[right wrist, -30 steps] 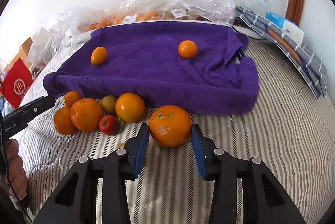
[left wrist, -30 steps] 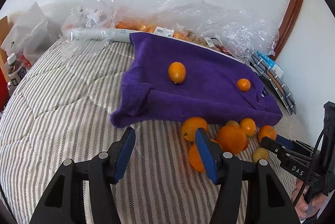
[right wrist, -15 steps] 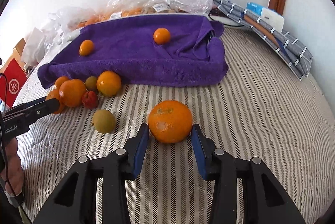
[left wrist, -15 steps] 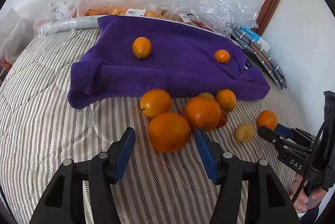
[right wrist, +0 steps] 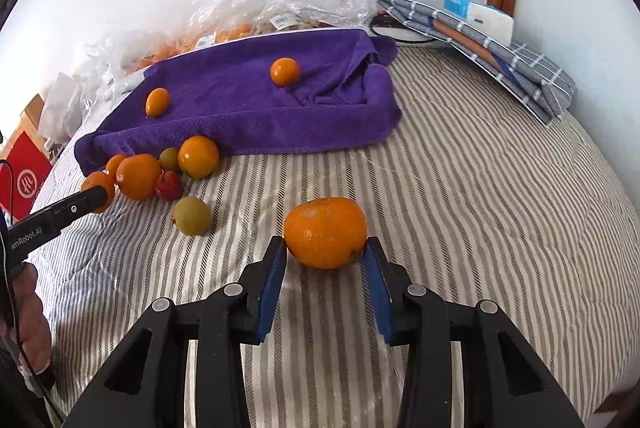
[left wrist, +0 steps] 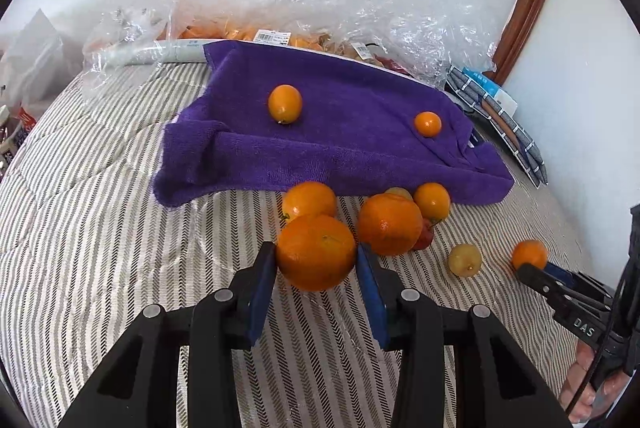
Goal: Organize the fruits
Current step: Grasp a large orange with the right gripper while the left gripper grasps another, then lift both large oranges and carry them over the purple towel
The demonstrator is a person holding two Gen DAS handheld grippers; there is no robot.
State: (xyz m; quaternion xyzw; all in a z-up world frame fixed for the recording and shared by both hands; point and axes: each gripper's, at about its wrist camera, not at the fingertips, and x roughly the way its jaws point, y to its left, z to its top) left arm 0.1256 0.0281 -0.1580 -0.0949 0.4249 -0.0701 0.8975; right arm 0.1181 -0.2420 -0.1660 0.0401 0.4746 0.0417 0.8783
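Observation:
My left gripper (left wrist: pixel 316 260) is shut on a large orange (left wrist: pixel 316 252) at the near edge of a fruit pile: two more oranges (left wrist: pixel 389 224), a small orange, a red fruit and a yellow-green fruit (left wrist: pixel 464 259). My right gripper (right wrist: pixel 325 253) has its pads touching a mandarin (right wrist: pixel 325 232) on the striped bedcover, apart from the pile (right wrist: pixel 138 176). A purple towel (left wrist: pixel 352 132) behind holds an oval kumquat (left wrist: pixel 285 104) and a small round orange (left wrist: pixel 427 123). The towel also shows in the right wrist view (right wrist: pixel 248 100).
Clear plastic bags with packed fruit (left wrist: pixel 304 24) lie behind the towel by the wall. Folded grey cloth and a box (right wrist: pixel 492 40) sit at the far right. A red box (right wrist: pixel 26 180) stands left of the bed. Striped bedcover (right wrist: pixel 480 188) extends right.
My left gripper moved onto the large orange and closed on it. My right gripper pulled its mandarin back and right, away from the pile. A yellow-green fruit rolled loose.

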